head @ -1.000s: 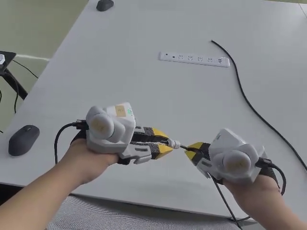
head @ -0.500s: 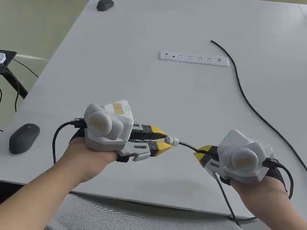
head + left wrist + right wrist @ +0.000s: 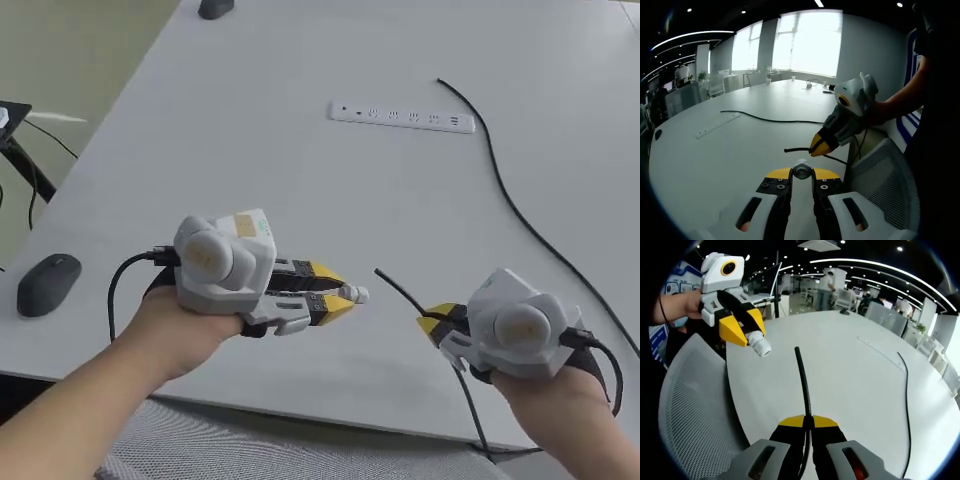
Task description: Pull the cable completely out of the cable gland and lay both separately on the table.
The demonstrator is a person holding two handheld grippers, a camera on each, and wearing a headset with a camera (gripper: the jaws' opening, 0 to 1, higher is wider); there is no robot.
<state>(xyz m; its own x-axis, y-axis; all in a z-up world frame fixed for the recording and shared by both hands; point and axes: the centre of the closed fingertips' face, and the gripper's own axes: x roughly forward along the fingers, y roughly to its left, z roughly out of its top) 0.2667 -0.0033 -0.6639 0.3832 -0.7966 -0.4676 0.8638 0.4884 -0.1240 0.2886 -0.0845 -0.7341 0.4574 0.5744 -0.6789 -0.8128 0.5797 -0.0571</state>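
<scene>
Separately, white gland (image 3: 358,294) pinched in left tool (image 3: 801,175), thin black cable (image 3: 398,291) (free-ended) in right tool (image 3: 808,421).

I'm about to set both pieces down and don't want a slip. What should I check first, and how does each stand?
1. Separation of cable and gland: ok, a gap between them.
2. Grip of left gripper on gland: ok, shut.
3. Grip of right gripper on cable: ok, shut.
4. Bare table ahead of both: ok.
5. Snags on cable's hanging tail below table edge: cannot tell.
</scene>
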